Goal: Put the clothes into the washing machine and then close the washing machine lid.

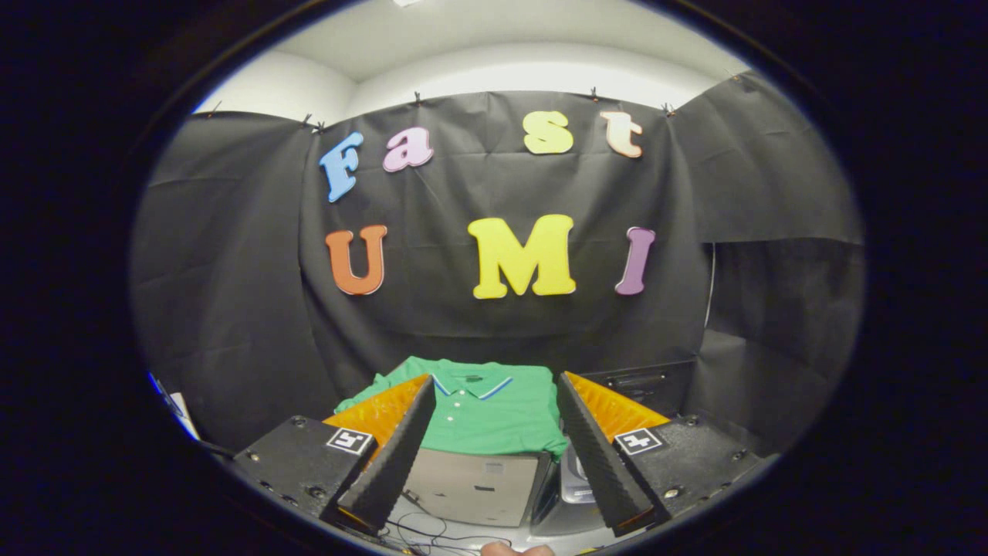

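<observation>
Claw [494, 401] is wide open, nothing held, both fingers [394, 455] spread apart with bare pads and clear air between them. Seen through the gap, just ahead of the fingertips, is the green polo shirt [494, 413]: folded, collar up, lying flat on top of a box-like stand [471, 486] with a pale front panel. Shirt looks untouched, neat, one sleeve hanging over the stand's right edge. Claw hovers apart from the shirt, no contact. To the right of the stand, partly behind the right finger, is a grey rounded unit [575, 475], probably the washing machine, but too hidden to tell if its lid is up or down. Thin cables [432, 533] lie on the surface below the stand. A bit of a finger of the person [515, 549] shows at the bottom, under the claw. Judgement on progress: task is at the very start. Clothes not picked, nothing in the machine as far as shown, lid closing not done. Left to do: reach in, grip the shirt, carry it to the machine, drop it in, then shut the lid.
</observation>
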Tool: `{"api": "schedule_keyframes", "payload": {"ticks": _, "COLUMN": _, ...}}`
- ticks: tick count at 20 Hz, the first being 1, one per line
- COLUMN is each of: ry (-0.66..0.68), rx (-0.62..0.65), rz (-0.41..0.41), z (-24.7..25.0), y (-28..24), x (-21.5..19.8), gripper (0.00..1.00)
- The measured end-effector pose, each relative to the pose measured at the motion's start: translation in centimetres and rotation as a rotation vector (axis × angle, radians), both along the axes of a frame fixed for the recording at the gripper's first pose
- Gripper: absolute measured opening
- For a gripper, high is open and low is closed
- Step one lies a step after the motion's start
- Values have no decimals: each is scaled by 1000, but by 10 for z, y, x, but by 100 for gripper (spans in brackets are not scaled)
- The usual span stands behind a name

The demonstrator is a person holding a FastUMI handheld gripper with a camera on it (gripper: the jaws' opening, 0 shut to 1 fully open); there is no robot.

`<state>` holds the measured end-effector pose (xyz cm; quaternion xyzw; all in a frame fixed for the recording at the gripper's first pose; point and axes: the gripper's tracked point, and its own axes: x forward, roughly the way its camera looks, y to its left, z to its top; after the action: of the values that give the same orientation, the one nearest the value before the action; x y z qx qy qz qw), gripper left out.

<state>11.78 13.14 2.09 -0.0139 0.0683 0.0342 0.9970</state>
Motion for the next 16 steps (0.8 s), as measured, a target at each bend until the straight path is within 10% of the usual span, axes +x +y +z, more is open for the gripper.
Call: {"api": "schedule_keyframes", "payload": {"ticks": 16, "ry": 601, "rx": -15, "rz": 172, "z": -102, "y": 84, "x": 204, "gripper": 99}}
